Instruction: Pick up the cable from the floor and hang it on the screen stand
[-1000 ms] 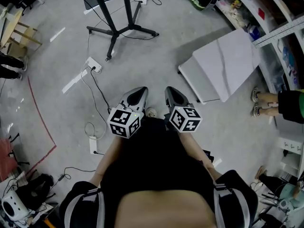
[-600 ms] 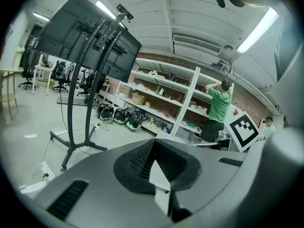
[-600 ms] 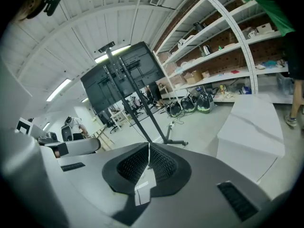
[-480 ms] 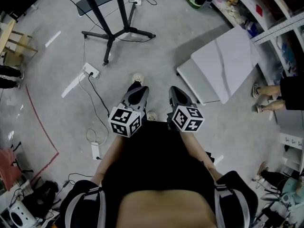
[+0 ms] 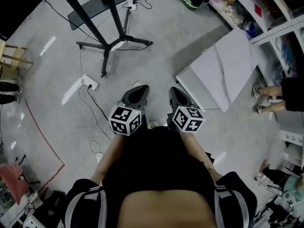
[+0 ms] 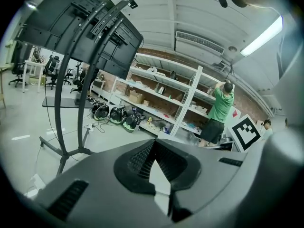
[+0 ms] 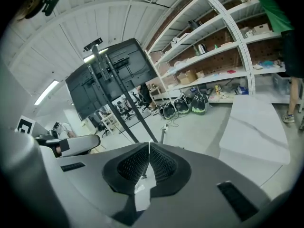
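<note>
Grey floor [image 5: 156,46] bears a thin black cable [image 5: 99,107], loosely curving.

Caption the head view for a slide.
Shut, empty left hand-held gripper and right hand-held gripper point toward the screen stand; a cable lies on the floor.

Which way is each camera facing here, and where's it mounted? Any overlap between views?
Head view: on the person's head, looking steeply down at the floor; shows torso, forearms, left gripper, right gripper.
Left gripper view: on the left gripper, looking along its shut jaws at the screen stand and shelves.
Right gripper view: on the right gripper, past its shut jaws toward the same screen stand and a white panel; left gripper at frame left.
Shared: the screen stand shows in all three.
</note>
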`<state>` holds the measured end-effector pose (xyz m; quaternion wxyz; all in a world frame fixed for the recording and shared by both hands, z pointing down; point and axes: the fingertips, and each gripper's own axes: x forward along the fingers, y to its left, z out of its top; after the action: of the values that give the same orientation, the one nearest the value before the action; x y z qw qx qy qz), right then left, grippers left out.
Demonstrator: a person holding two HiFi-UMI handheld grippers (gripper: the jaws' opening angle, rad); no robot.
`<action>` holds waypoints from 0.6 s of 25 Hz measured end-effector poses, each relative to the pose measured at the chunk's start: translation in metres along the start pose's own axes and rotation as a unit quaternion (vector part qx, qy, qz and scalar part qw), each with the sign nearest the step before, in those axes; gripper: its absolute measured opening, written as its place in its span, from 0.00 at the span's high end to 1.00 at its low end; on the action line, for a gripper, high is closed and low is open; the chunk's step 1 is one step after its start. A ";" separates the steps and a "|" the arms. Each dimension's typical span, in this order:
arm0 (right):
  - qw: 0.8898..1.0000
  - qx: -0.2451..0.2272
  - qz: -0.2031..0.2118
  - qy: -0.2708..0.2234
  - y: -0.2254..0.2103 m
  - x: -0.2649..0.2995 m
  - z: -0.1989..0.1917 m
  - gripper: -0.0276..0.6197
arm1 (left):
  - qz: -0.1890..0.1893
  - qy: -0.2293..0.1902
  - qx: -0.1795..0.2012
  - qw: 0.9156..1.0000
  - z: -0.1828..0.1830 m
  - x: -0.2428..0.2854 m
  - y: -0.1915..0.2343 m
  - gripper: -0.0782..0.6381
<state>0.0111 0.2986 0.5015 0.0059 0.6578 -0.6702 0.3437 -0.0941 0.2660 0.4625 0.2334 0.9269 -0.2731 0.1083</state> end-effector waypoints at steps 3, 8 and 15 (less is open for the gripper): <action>1.000 0.011 -0.013 -0.007 -0.005 0.020 0.021 0.92 | -0.019 0.006 0.013 1.000 0.023 0.023 0.012 0.88; 0.999 0.022 -0.032 -0.016 -0.011 0.059 0.055 0.92 | -0.038 0.010 0.024 0.999 0.059 0.056 0.041 0.88; 0.998 0.028 -0.050 -0.026 -0.009 0.121 0.098 0.92 | -0.050 0.020 0.026 0.998 0.099 0.096 0.095 0.88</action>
<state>0.0459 0.1474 0.4864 -0.0122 0.6991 -0.6265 0.3443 -0.0605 0.1026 0.4436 0.2196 0.9428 -0.2189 0.1223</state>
